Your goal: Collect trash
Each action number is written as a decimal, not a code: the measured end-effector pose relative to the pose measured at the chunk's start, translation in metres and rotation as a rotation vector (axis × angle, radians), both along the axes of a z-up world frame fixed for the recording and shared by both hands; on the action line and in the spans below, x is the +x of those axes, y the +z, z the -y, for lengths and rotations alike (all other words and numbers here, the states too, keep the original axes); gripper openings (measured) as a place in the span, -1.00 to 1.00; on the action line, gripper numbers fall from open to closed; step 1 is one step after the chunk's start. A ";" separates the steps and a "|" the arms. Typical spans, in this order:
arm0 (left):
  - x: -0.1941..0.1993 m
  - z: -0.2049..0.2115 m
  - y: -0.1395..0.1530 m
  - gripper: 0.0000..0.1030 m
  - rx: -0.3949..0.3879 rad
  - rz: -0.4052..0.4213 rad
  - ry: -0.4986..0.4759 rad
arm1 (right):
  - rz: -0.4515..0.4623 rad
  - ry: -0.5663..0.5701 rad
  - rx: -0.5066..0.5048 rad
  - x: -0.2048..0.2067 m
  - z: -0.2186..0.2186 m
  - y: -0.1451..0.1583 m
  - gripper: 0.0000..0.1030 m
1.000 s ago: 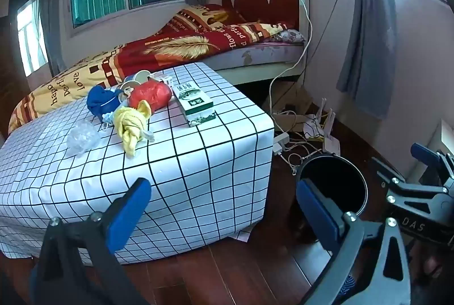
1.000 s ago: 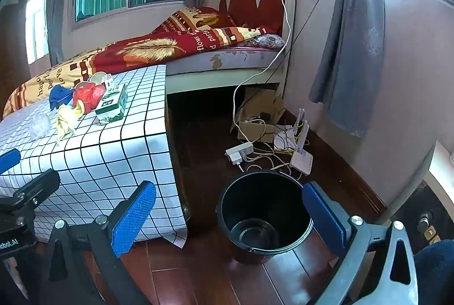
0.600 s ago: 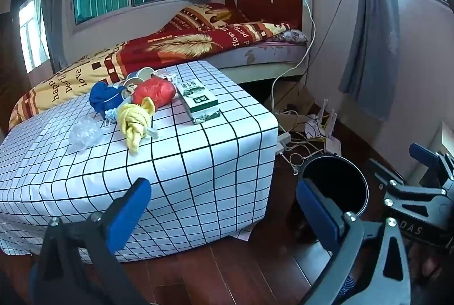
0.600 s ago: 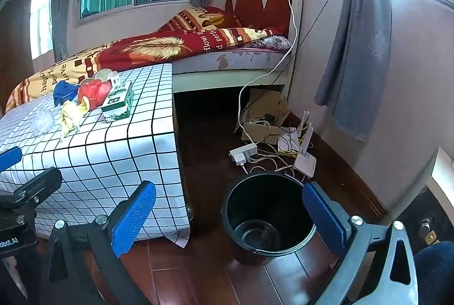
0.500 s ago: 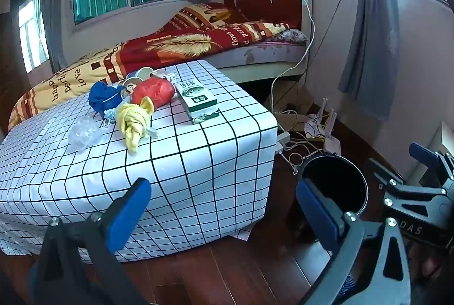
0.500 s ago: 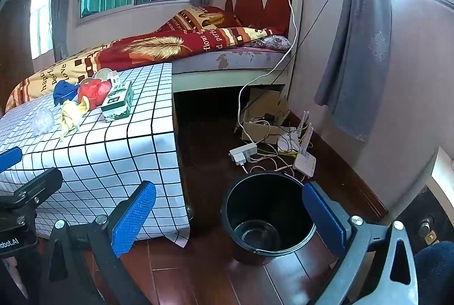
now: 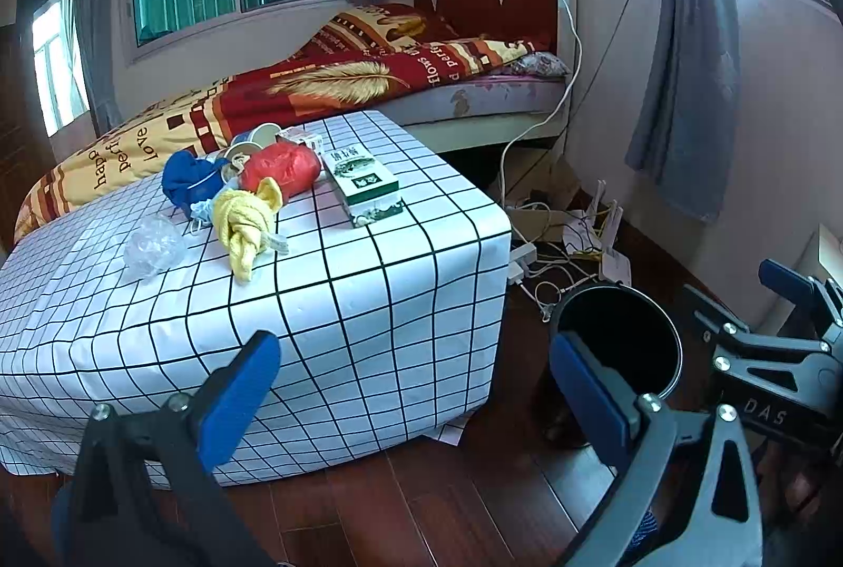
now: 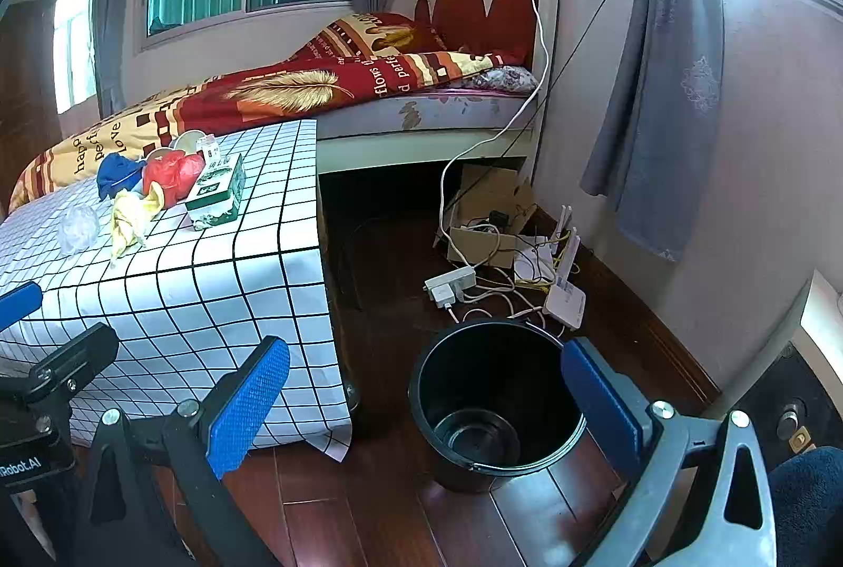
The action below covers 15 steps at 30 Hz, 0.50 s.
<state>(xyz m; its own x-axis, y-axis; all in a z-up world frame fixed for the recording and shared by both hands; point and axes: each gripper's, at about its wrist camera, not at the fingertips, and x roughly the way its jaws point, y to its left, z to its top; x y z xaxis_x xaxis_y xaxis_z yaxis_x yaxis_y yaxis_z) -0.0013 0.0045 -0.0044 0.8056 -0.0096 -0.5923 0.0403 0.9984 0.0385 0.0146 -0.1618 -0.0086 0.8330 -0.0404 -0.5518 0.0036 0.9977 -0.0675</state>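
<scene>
Trash lies in a heap on the checked tablecloth [image 7: 369,303]: a yellow knotted bag [image 7: 245,219], a red bag [image 7: 282,169], a blue bag [image 7: 187,182], a clear crumpled wrapper [image 7: 150,245], a green-white carton [image 7: 363,187] and paper cups [image 7: 263,136]. A black bucket [image 8: 495,403] stands on the floor right of the table, with nothing inside. My left gripper [image 7: 416,393] is open, low in front of the table's near side. My right gripper [image 8: 427,393] is open just above the bucket's rim. The heap also shows in the right wrist view, with the carton [image 8: 216,193] nearest.
A bed [image 7: 326,93] with a red and yellow blanket runs behind the table. A power strip [image 8: 450,285], a router [image 8: 564,293], cables and a cardboard box [image 8: 490,219] clutter the floor beyond the bucket. Wall and curtain [image 8: 658,93] close the right side. The floor is dark wood.
Both views have shifted slightly, as if the grippers eased a little toward the table. Nothing on the table or floor has moved, and both grippers stay open.
</scene>
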 end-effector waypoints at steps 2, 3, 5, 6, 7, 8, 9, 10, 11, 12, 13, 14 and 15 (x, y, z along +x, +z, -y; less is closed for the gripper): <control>0.000 0.000 0.000 0.99 0.000 0.001 0.001 | -0.001 -0.002 -0.001 0.000 0.000 0.000 1.00; 0.000 0.000 0.000 0.99 0.000 0.001 0.000 | 0.000 -0.002 0.000 0.000 0.000 0.000 1.00; 0.000 0.000 0.000 0.99 0.000 0.002 0.002 | 0.000 -0.002 0.000 -0.001 0.000 0.000 1.00; -0.001 0.000 0.000 0.99 0.000 0.002 0.002 | 0.001 -0.002 0.000 -0.001 0.000 0.000 1.00; -0.001 0.001 -0.001 0.99 -0.001 0.003 0.003 | 0.002 -0.002 -0.001 -0.001 0.001 0.000 1.00; -0.001 0.001 -0.001 0.99 -0.001 0.003 0.003 | 0.001 -0.002 0.000 0.000 0.001 0.001 1.00; -0.001 0.001 -0.001 0.99 0.001 0.003 0.004 | 0.000 -0.001 0.001 -0.001 0.001 0.000 1.00; -0.001 0.001 -0.001 0.99 0.000 0.003 0.004 | 0.001 -0.002 0.000 -0.001 0.000 0.000 1.00; -0.001 0.002 -0.002 0.99 -0.001 0.003 0.004 | 0.000 -0.002 0.000 -0.001 0.000 0.001 1.00; -0.002 0.001 -0.001 0.99 0.000 0.004 0.005 | 0.000 -0.002 0.000 -0.001 0.000 0.000 1.00; -0.002 0.001 -0.001 1.00 0.000 0.003 0.004 | 0.000 -0.001 0.001 -0.001 0.001 0.001 1.00; -0.002 0.001 -0.001 0.99 -0.001 0.003 0.003 | 0.000 0.000 0.001 -0.001 0.000 0.001 1.00; -0.002 0.001 -0.001 0.99 -0.002 0.003 0.003 | 0.001 -0.002 -0.001 -0.001 0.000 0.000 1.00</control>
